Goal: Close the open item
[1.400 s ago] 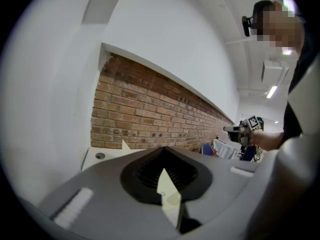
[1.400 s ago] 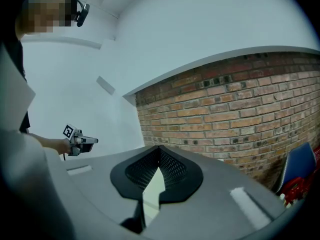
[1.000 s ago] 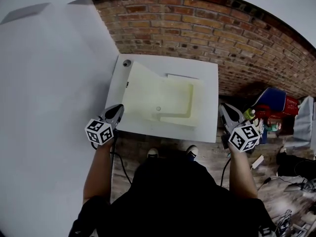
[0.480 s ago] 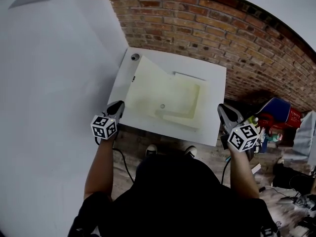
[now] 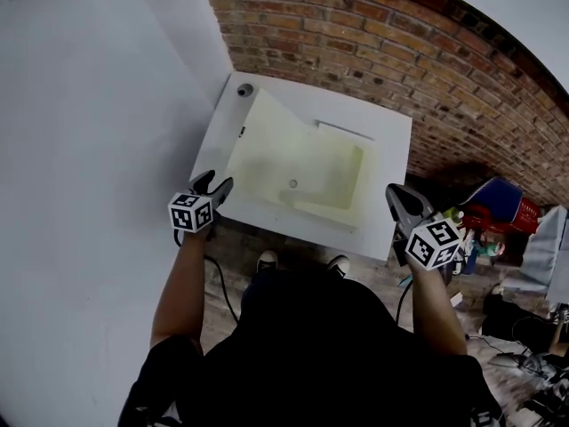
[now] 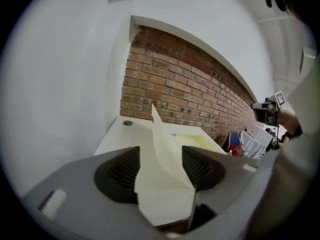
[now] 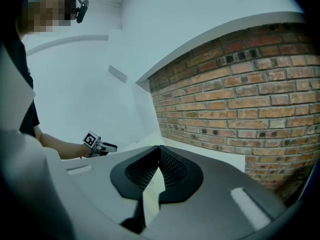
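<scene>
Left gripper (image 5: 216, 183), jaws just opened wide apart, straddles the upright cream flap (image 6: 162, 156) at its near edge.

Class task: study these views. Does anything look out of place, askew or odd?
Yes. The cream-coloured flap of the white square box against the red brick wall stands up at a slant instead of lying flat, leaving the box open. Nothing looks spilled or broken.
</scene>
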Demonstrator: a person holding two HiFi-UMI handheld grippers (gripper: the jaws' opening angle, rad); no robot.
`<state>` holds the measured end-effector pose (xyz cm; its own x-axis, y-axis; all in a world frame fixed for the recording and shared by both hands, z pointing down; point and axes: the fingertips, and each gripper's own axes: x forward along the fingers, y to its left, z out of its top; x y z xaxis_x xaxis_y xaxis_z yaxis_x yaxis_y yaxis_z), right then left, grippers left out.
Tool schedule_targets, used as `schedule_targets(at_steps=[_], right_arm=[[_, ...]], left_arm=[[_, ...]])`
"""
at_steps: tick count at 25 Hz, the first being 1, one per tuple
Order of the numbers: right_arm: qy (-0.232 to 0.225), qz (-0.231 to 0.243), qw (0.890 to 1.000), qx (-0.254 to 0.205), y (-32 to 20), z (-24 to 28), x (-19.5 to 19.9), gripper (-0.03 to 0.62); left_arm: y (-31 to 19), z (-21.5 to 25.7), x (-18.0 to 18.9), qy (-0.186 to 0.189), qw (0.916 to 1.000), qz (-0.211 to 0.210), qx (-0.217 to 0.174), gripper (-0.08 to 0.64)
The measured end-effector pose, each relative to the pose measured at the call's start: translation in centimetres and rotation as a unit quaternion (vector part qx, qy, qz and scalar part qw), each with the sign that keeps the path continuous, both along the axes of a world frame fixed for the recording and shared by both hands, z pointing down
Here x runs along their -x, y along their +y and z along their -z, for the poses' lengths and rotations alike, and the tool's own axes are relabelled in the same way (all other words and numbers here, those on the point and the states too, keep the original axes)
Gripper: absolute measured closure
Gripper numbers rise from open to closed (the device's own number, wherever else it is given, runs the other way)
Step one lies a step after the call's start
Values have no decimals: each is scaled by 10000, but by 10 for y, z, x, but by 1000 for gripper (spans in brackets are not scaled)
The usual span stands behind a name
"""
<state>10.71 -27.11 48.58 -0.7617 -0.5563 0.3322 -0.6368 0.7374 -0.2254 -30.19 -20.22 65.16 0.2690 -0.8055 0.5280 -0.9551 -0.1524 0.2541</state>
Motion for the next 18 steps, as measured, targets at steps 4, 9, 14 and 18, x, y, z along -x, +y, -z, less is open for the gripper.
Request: schedule_targets(at_steps=[4, 9, 14, 18], right_arm=[[42, 21, 10000, 50, 2, -4, 3, 588], [60, -28, 9999, 88, 7, -9, 2, 588], [77, -117, 9999, 100, 8, -12, -1, 588], [74, -186, 9997, 135, 9, -14, -4, 588]], left_arm=[[-6, -14, -4, 163, 9997, -66, 184, 308], [-10, -35, -6, 348, 9987, -107, 361, 308], [-11, -50, -8, 468, 9974, -142, 521, 310], [-11, -55, -12, 479, 9968, -239, 587, 337]])
